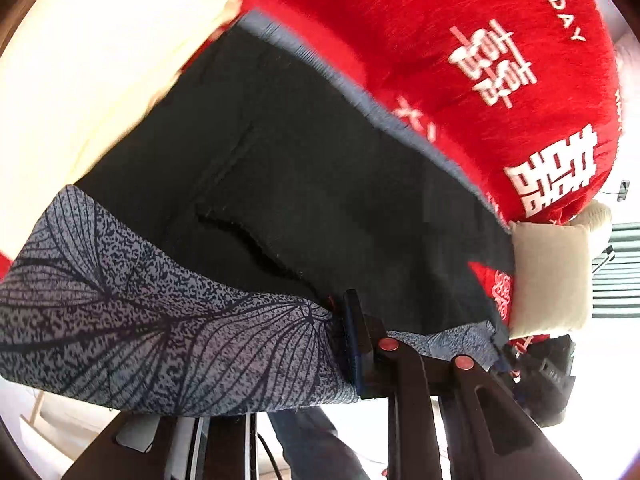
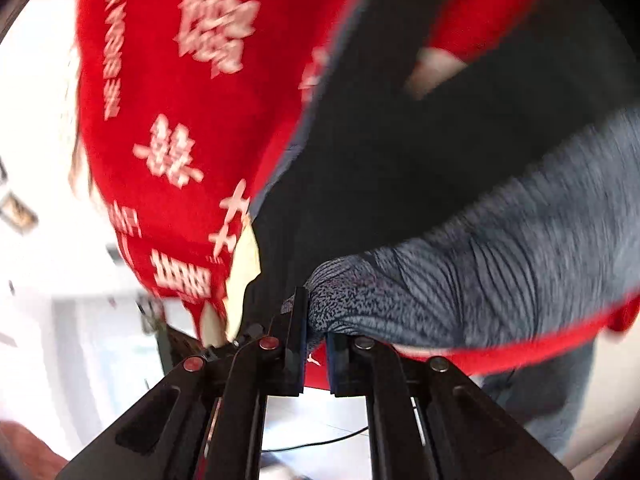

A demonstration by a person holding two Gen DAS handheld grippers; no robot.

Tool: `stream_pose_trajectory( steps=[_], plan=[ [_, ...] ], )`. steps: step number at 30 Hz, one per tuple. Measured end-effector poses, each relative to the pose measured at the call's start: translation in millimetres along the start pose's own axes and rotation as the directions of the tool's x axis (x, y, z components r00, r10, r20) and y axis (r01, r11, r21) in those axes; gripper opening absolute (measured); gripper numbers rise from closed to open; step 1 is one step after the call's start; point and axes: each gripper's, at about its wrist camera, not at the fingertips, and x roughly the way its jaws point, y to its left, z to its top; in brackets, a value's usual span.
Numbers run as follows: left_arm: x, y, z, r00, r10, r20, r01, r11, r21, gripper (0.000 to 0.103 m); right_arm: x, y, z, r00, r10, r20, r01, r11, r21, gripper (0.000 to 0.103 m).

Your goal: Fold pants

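Cushion (image 1: 80, 80) in cream fills the upper left of your left wrist view, blurred, with the pants (image 1: 280, 160) running beside it. The pants hang as a broad black sheet across the middle of that view, and a grey leaf-patterned side is turned out along their lower edge. That patterned edge drapes over one finger of your left gripper (image 1: 336, 332) and hides it. The other finger, with its blue pad, stands against the cloth, so your left gripper is clamped on the pants' hem. To the right and above lies a red blanket (image 1: 480, 60) printed with white characters, and a small beige pillow (image 1: 552, 276) sits against its lower right corner, touching the dark cloth. In your right wrist view the red blanket (image 2: 168, 120) takes the left half, badly smeared. At bottom centre your right gripper (image 2: 316, 336) has its jaws drawn almost together, and a narrow slit between the pads shows red behind. The bunched grey patterned cloth gathers to a point at the fingertips, pinched there. From that point the pants (image 2: 400, 180) spread up and to the right, black above and patterned below.
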Motion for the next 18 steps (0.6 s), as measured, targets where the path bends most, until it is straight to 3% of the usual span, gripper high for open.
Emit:
stream_pose_trajectory(
  steps=[5,10,13,16,18],
  plan=[
    [-4,-35,60,0.998,0.008,0.067,-0.011,0.999,0.035,0.023,9,31,83,0.996,-0.025,-0.087,0.017,0.995,-0.097,0.008],
    [32,-42,130,0.993,0.05,0.104,-0.055,0.997,0.048,0.023,68,43,170,0.983,-0.1,-0.156,0.081,0.988,-0.128,0.009],
    [67,-36,163,0.988,0.114,0.109,-0.119,0.992,0.047,0.024,111,29,210,0.965,-0.168,-0.202,0.142,0.98,-0.137,0.01],
    [99,-29,184,0.973,0.215,0.078,-0.217,0.976,0.021,0.031,139,3,235,0.948,-0.215,-0.233,0.19,0.974,-0.126,0.012],
    [108,-27,189,0.967,0.243,0.074,-0.244,0.97,-0.001,0.031,152,-12,243,0.944,-0.208,-0.258,0.188,0.977,-0.101,0.012]
  ],
)
